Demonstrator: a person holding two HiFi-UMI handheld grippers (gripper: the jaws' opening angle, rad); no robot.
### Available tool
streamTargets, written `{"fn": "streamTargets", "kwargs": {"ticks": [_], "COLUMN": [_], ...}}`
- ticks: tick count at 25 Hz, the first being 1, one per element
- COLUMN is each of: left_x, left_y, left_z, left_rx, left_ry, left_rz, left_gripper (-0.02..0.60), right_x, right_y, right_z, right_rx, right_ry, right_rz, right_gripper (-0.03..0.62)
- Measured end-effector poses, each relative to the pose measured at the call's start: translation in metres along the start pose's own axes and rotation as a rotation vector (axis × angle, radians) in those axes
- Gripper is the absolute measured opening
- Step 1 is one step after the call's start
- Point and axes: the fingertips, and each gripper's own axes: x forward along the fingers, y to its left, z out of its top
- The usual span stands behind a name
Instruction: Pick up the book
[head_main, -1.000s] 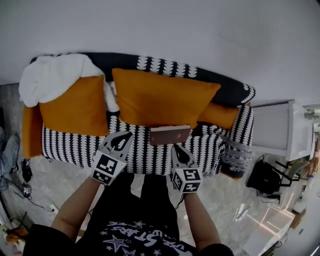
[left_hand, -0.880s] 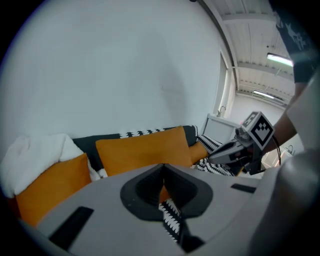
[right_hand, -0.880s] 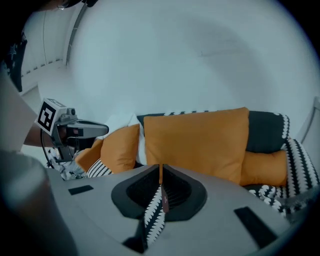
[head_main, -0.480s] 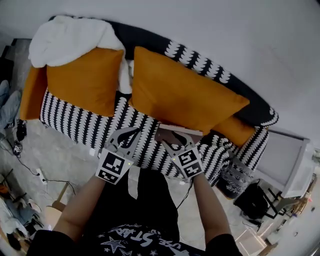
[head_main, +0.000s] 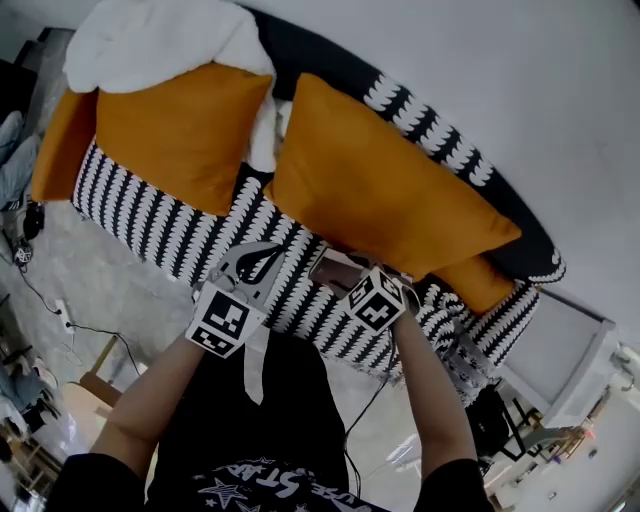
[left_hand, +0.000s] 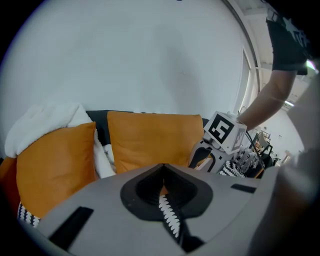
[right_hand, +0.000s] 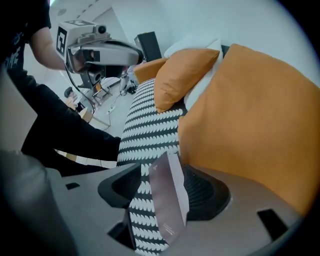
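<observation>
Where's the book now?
Head view centre: the book is between the right gripper's fingers, which have just been opening, over the striped sofa beside the big orange cushion.

The black-and-white sofa (head_main: 150, 210) holds a big orange cushion (head_main: 390, 195), a second orange cushion (head_main: 170, 130) and a small orange cushion (head_main: 482, 285). A white blanket (head_main: 160, 40) lies at one end. The book (head_main: 335, 271) sits on the seat.

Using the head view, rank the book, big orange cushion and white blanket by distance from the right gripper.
1. Book, between the jaws of the right gripper, which have just been opening.
2. Big orange cushion, just behind the book.
3. White blanket, far left end of the sofa.
</observation>
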Motion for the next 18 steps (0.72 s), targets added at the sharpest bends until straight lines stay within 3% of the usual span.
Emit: {"fn": "streamTargets", "kwargs": {"ticks": [11, 18], "left_x": [0.011, 0.018], "left_y": [0.008, -0.022], "left_z": [-0.013, -0.012], "left_rx": [-0.037, -0.005], "left_ry": [0.016, 0.023], "left_rz": [-0.017, -0.017], "left_gripper": [0.008, 0.008], "right_x": [0.036, 0.040], "right_y": [-0.021, -0.009], "right_z": [0.009, -0.024], "right_rx": [-0.127, -0.199], "right_ry": [0.173, 0.273], "right_rz": [0.011, 0.065], "right_gripper": [0.253, 0.253]}}
